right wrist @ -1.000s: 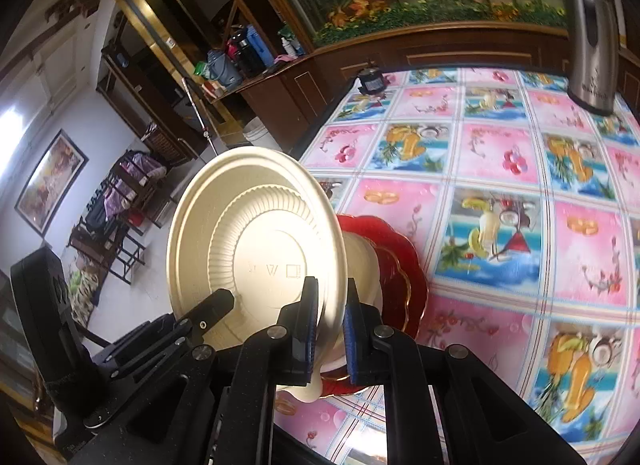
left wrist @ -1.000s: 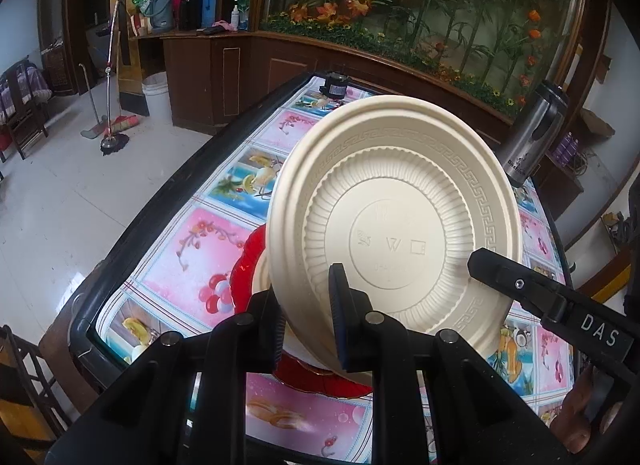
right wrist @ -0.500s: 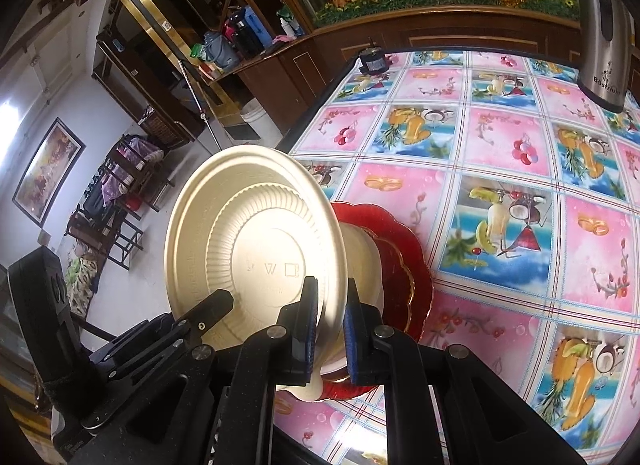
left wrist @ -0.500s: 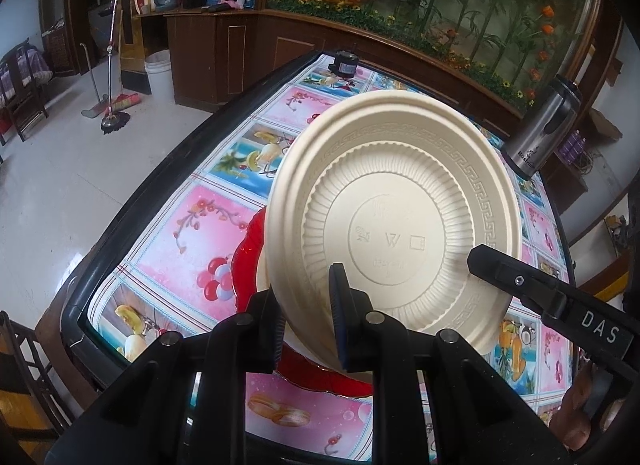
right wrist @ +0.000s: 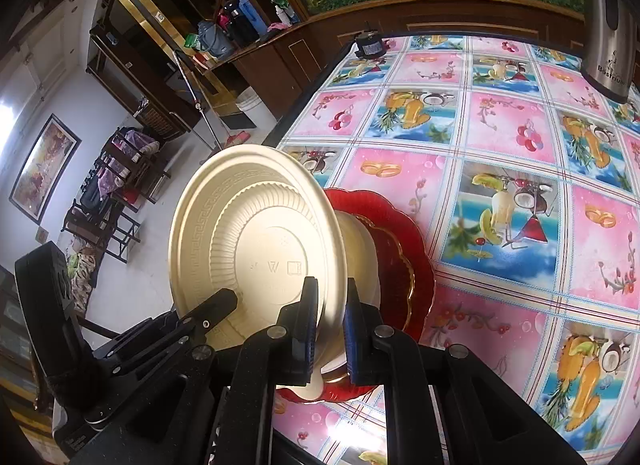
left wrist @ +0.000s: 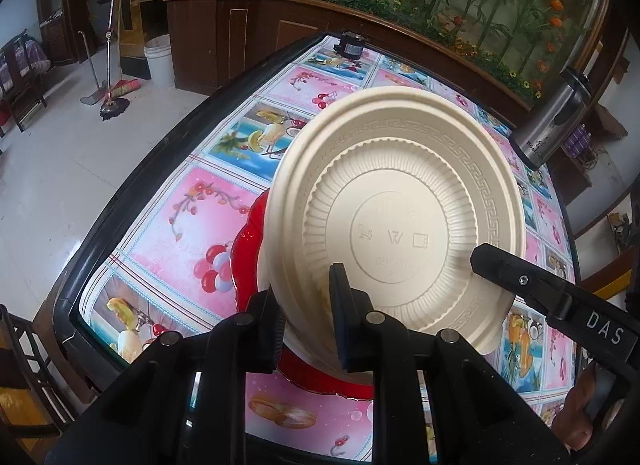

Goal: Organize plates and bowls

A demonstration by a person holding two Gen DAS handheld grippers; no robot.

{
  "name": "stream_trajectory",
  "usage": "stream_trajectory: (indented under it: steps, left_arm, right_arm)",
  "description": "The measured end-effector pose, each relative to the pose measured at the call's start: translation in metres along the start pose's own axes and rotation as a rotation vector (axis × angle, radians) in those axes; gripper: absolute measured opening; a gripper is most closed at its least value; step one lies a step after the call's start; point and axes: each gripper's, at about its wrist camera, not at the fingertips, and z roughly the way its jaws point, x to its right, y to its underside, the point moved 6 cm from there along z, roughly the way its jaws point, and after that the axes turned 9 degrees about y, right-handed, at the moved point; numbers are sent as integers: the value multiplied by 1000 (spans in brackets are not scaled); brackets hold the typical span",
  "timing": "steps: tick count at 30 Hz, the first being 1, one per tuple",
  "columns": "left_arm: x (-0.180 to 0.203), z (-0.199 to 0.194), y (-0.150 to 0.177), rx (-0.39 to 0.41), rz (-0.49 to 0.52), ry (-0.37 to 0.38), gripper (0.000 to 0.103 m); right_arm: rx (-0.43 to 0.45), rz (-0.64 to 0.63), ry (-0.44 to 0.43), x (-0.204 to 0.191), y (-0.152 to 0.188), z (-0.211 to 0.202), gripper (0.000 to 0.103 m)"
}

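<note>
I had the counter [left wrist: 224, 201] w/ its pink & blue fruit-print cloth under everything. A red plate [right wrist: 404, 241] lay near its front edge, a cream dish stacked on it. Above that, the cream plate [left wrist: 400, 225] was held tilted, underside toward both cams. My left claw [left wrist: 306, 315] was clamped on its lower rim; right claw [right wrist: 330, 325] clamped on the same plate's rim too. Steel flask [left wrist: 556, 125] stood far back.
</note>
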Motion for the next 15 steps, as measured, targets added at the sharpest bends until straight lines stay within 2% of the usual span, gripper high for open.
stream_trajectory:
  steps: [5,7,12,14,15]
  left_arm:
    - [0,1,1,-3,0,-1,19]
    - [0,2,2,-7,-3,2,19]
    - [2,2,3,-12,3,-9,20]
    - [5,1,3,-13,16,-20,22]
    - [6,1,3,-15,19,-23,25]
  right_arm:
    - [-10,9,-5,2,0,3,11]
    - [-14,12,-12,2,0,4,16]
    - [-18,28,-15,4,-1,5,17]
    - [-19,34,-23,3,0,4,25]
    - [-19,37,-28,2,-1,4,39]
